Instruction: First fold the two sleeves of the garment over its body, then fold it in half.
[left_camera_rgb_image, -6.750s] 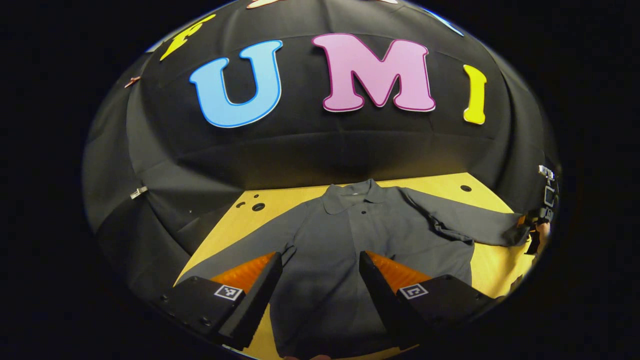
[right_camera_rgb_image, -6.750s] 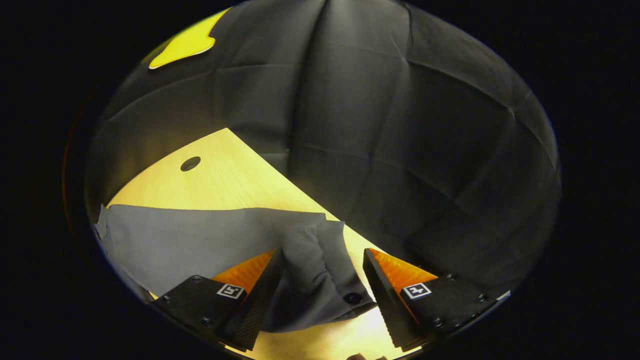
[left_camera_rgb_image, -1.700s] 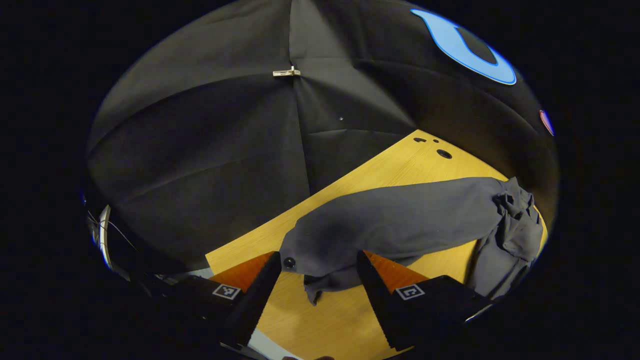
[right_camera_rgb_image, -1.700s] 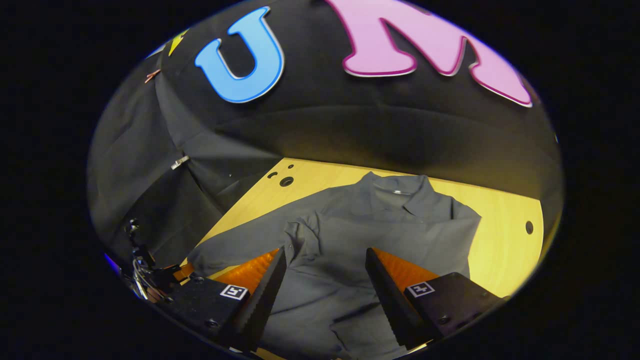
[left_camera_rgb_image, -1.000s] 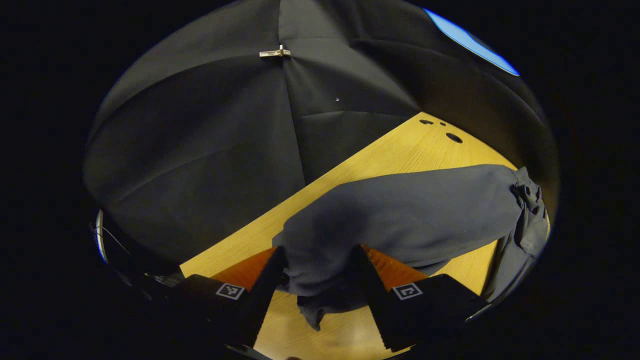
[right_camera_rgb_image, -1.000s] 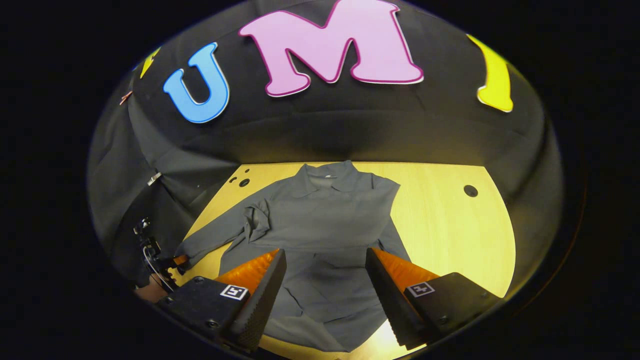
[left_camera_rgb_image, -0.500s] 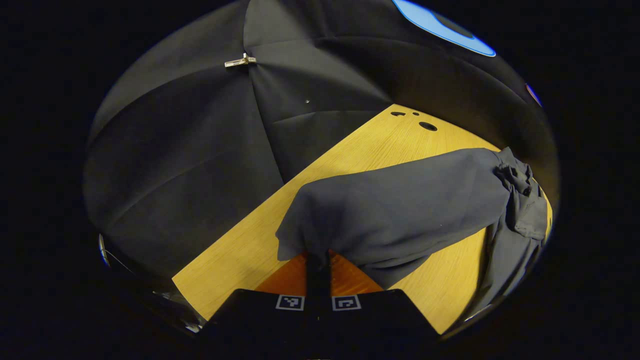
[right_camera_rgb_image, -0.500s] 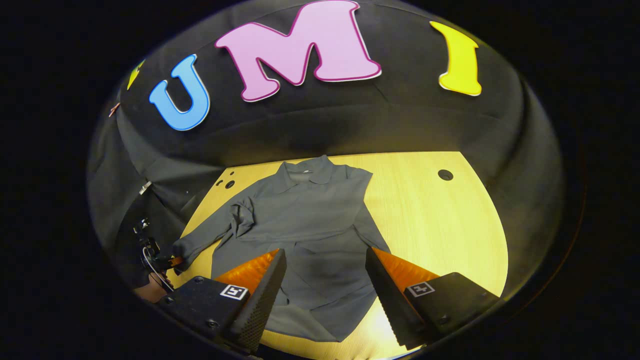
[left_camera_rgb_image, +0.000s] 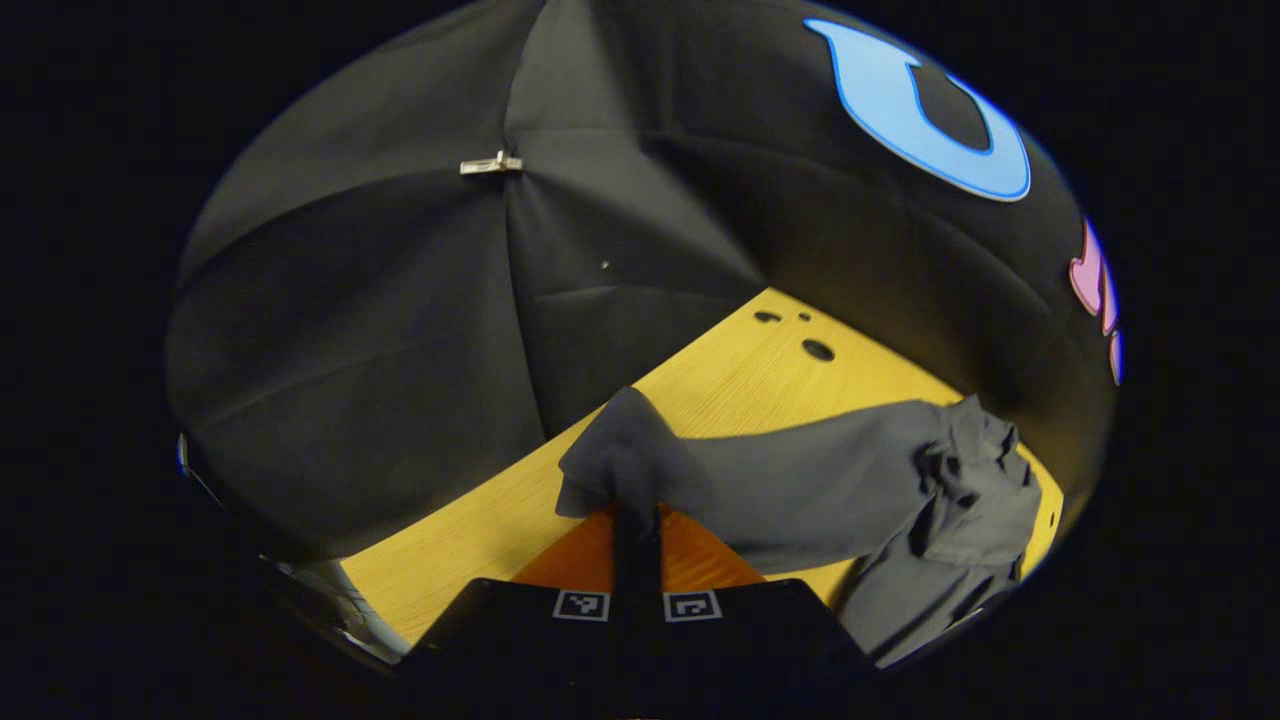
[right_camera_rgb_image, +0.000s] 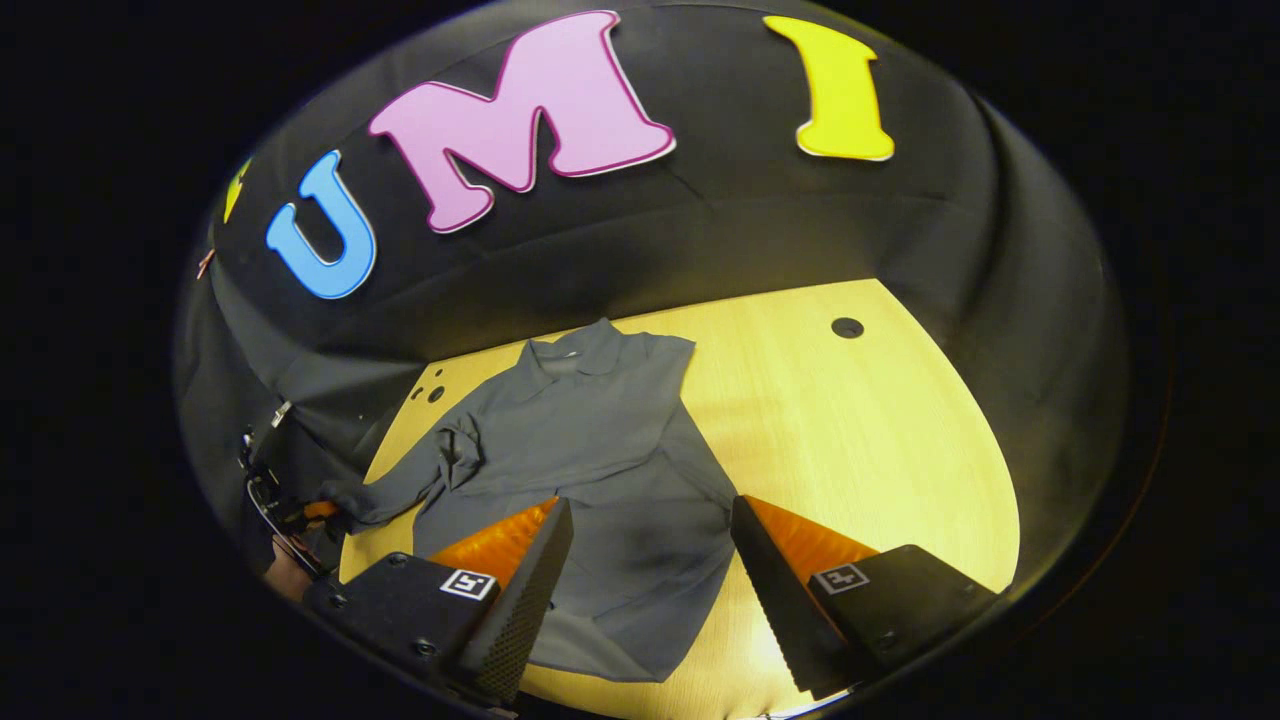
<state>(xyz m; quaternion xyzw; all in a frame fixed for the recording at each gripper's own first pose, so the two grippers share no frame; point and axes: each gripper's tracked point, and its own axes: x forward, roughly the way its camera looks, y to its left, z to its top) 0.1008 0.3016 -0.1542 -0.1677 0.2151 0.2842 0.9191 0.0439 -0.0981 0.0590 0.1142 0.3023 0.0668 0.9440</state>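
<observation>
A grey collared shirt (right_camera_rgb_image: 590, 440) lies on the yellow wooden table (right_camera_rgb_image: 850, 450), collar toward the wall. One sleeve is folded over its body. The other sleeve (right_camera_rgb_image: 390, 490) stretches out to the left. In the left gripper view my left gripper (left_camera_rgb_image: 635, 515) is shut on the cuff end of that sleeve (left_camera_rgb_image: 800, 480) and holds it raised off the table, the cloth bunching where it meets the shirt body (left_camera_rgb_image: 960, 500). In the right gripper view my right gripper (right_camera_rgb_image: 650, 560) hangs open above the shirt's lower part, nothing between its fingers. The left gripper (right_camera_rgb_image: 300, 512) shows small at the left edge.
Round holes (left_camera_rgb_image: 818, 350) are cut in the table near its far corner, and another hole (right_camera_rgb_image: 847, 327) lies at the far right. A metal clip (left_camera_rgb_image: 490, 165) pins the black cloth wall. Bare table spreads to the right of the shirt.
My left gripper went from open around the cuff to shut on it and has lifted the sleeve. The right gripper has drawn back and turned right, staying open.
</observation>
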